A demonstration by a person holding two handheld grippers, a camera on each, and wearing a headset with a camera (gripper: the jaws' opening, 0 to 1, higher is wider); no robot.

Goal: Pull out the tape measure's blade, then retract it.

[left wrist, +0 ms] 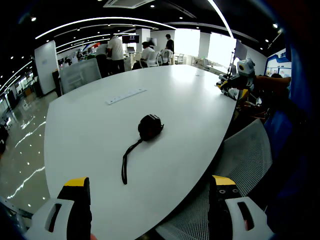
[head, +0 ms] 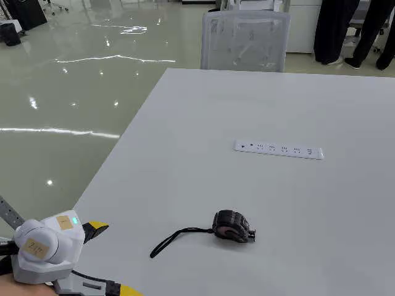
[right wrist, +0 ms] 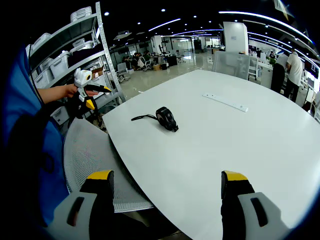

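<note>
Saw a white table point(head: 185, 123) across centre and right of the head view, glossy pale-green floor point(head: 74, 92) at upper left, grey mesh chair point(head: 245, 40) at top centre. Noted shelving point(right wrist: 65, 45) upper left in the right gripper view, ceiling light strips point(right wrist: 250, 15) at top.

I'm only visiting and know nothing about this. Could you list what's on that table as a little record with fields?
table: white, large
tape measure: black, lying on the table, blade not pulled out
strap: black loop trailing from the tape measure
power strip: white, farther back on the table
left gripper: open, holding nothing, apart from the tape measure
right gripper: open, holding nothing, apart from the tape measure
</note>
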